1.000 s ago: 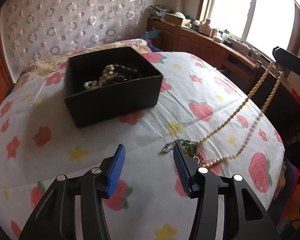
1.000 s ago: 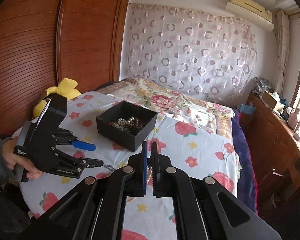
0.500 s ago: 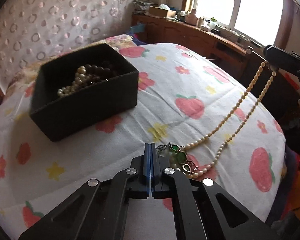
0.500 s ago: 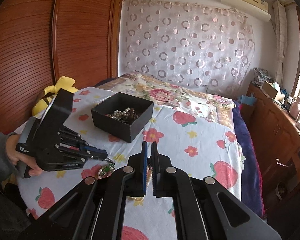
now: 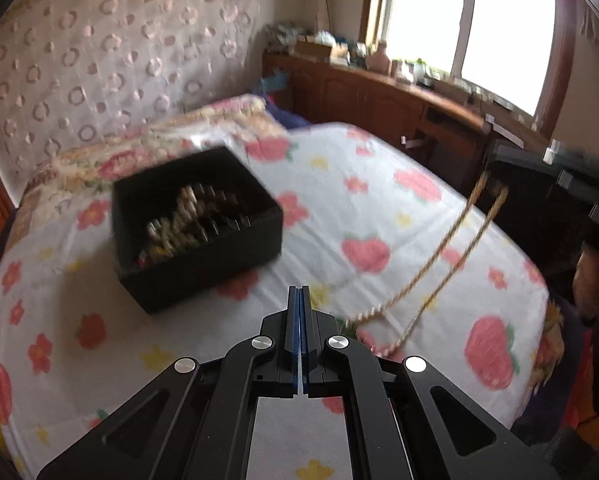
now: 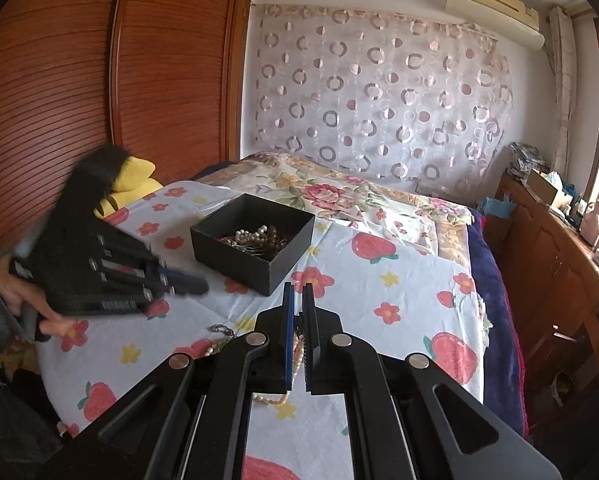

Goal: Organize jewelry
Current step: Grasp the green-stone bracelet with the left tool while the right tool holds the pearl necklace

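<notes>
Matt black box point(image 6: 259, 248), printed cotton-like sheet point(image 6: 399, 276), glossy ribbed wooden wardrobe point(image 6: 59, 80).

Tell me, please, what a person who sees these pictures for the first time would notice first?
Probably the black box in the middle of the flowered bedspread, with beads heaped inside. Next, the pearl necklace: it runs slanting from the shut right claw at the right edge of the left view down to the cloth beside the left claw, whose jaws have just closed. Whether the left claw grips anything is unclear.
</notes>
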### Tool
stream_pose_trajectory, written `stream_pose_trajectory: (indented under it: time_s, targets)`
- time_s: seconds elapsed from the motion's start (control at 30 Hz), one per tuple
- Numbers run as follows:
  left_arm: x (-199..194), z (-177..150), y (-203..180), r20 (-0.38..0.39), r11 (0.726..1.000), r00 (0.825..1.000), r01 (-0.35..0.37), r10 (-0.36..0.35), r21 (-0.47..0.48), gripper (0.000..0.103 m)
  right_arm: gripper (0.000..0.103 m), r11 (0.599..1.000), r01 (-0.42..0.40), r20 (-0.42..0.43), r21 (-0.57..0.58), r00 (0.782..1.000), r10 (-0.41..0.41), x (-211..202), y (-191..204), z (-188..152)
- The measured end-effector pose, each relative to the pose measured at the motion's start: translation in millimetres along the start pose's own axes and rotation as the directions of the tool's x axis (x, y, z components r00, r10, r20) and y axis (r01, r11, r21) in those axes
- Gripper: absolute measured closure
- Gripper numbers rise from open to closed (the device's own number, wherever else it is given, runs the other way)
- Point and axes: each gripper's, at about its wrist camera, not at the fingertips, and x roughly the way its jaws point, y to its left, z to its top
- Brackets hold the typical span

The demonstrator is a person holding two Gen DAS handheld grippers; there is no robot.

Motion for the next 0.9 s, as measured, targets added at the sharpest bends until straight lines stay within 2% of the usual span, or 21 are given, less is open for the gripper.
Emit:
stream_pose_trajectory:
  time_s: [0.03,0.07,0.1,0.23,0.3,0.4,0.47,0.57,0.67,0.7,0.9]
  targets:
    - [7,-4,-1,-0.026,1.000,1.000,0.001,-0.001,0.011,0.099,0.098,1.000,0.001,-0.002,0.001,1.000,-0.001,1,0,0]
    - [13,-8,-3,-0.047,1.000,0.999,-0.002,0.003,0.022,0.091,0.098,1.000,0.002,-0.003,-0.001,1.000,-0.002,1,0,0]
    - [17,-9,-5,-0.059,1.000,0.998,-0.003,0.005,0.030,0.087,0.098,1.000,0.001,-0.002,0.000,1.000,-0.001,1,-1,0]
    - [35,-13,-12,-0.121,0.997,0.992,-0.010,0.019,0.076,0.087,0.098,1.000,-0.001,0.001,0.004,1.000,0.001,1,-1,0]
    - [40,-13,-13,-0.128,0.995,0.991,-0.034,0.047,0.097,0.086,0.098,1.000,-0.003,0.000,0.004,1.000,0.003,0,-1,0]
    - [42,-10,-11,-0.127,0.995,0.991,-0.036,0.049,0.098,0.086,0.098,1.000,-0.002,0.000,0.001,1.000,0.002,1,-1,0]
    - [44,-8,-11,-0.122,0.994,0.991,-0.036,0.049,0.107,0.087,0.098,1.000,-0.005,0.001,0.000,1.000,0.005,0,-1,0]
    - [47,-5,-12,-0.117,0.994,0.993,-0.008,0.021,0.106,0.096,0.098,1.000,-0.007,0.000,0.001,1.000,0.007,1,-1,-1]
    - [47,-3,-13,-0.108,0.993,0.994,-0.010,0.023,0.119,0.097,0.098,1.000,-0.014,-0.003,0.003,1.000,0.014,4,1,-3]
    - [45,-3,-13,-0.097,0.994,0.995,-0.008,0.019,0.113,0.103,0.098,1.000,-0.015,-0.004,0.002,1.000,0.015,5,1,-4]
    - [30,0,-16,-0.046,0.995,0.999,-0.007,0.012,0.097,0.103,0.098,1.000,-0.021,-0.007,0.000,1.000,0.021,7,5,-5]
